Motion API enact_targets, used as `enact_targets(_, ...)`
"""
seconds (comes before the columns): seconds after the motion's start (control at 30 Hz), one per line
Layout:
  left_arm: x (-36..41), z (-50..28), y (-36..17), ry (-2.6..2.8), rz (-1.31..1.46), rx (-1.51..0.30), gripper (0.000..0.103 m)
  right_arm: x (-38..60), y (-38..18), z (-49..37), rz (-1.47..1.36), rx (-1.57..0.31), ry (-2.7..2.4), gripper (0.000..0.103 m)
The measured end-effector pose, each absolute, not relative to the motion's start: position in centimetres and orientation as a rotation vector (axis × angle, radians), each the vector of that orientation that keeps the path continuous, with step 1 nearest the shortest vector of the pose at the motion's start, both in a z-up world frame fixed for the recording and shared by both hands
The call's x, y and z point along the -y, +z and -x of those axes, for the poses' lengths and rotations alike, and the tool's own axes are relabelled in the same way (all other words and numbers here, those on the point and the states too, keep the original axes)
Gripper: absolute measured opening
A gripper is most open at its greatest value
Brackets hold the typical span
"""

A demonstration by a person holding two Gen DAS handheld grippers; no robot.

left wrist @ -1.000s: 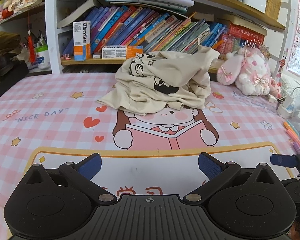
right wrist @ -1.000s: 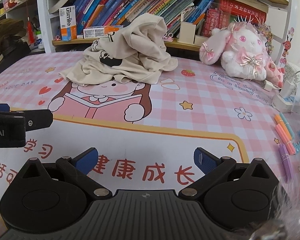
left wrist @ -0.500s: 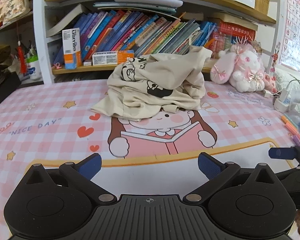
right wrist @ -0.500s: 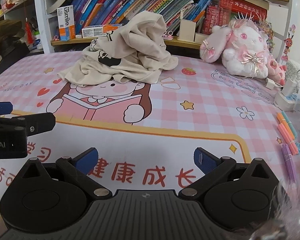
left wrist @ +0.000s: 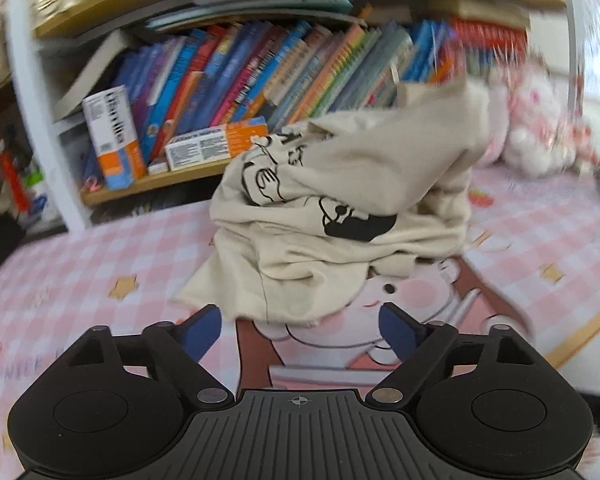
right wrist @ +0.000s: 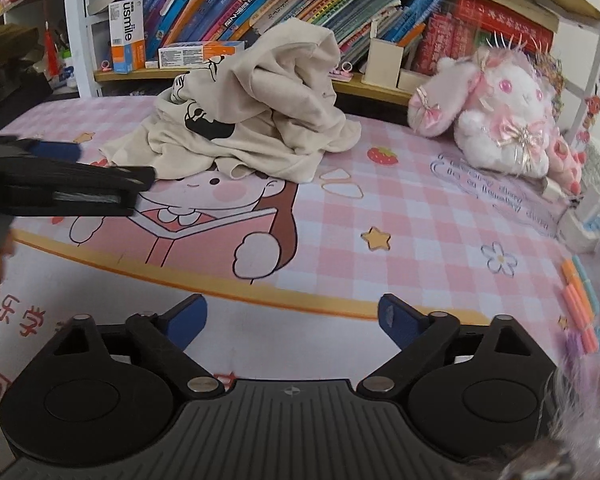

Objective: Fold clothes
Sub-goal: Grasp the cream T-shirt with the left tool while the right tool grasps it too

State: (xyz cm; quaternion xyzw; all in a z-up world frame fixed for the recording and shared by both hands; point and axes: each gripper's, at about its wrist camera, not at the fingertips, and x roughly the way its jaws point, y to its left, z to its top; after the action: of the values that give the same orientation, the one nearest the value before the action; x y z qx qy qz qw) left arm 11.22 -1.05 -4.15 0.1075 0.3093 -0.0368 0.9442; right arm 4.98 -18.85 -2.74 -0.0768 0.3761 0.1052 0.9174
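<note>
One crumpled cream garment (right wrist: 252, 120), one plush rabbit (right wrist: 496, 120), two tongs, one patterned mat (right wrist: 420, 216), two orange-and-white boxes.

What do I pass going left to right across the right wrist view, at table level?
Left tongs → crumpled beige shirt → strawberry print → pink plush rabbit → coloured pens.
</note>
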Motion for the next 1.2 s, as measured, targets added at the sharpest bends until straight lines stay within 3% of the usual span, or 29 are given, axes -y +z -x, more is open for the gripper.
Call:
enact_targets(0.23,0.5,-14.0,-5.8,-0.041,-0.232,-0.665,0.070,18.9,-2.9,-5.2,0.186,-0.801,0.197,0.062)
enact_targets(0.27,0.4,-14.3,-5.8,-0.041,-0.225,-0.663,0.056,18.9,-3.0,-5.2,0.187,-0.809,0.191,0.058)
enact_targets(0.3,0.3,-14.6,-5.9,-0.041,-0.223,-0.659,0.050,19.0,-3.0,-5.2,0.185,-0.815,0.190,0.055)
enact_targets(0.37,0.0,-14.3,-5.2,-0.055,-0.200,-0.646,0.027,19.1,-3.1,-5.1,0.180,-0.821,0.196,0.053)
enact_targets(0.47,-0.4,-13.5,-3.9,-0.080,-0.158,-0.625,0.011,18.9,-2.8,-4.9,0.187,-0.813,0.223,0.053)
enact_targets(0.6,-1.0,-12.2,-1.9,-0.115,-0.095,-0.590,0.009,18.2,-2.4,-4.4,0.218,-0.784,0.268,0.054)
enact_targets(1.2,-1.8,7.2,10.0,-0.249,0.199,-0.273,0.009,15.9,-2.7,0.8,0.458,-0.607,0.468,0.062)
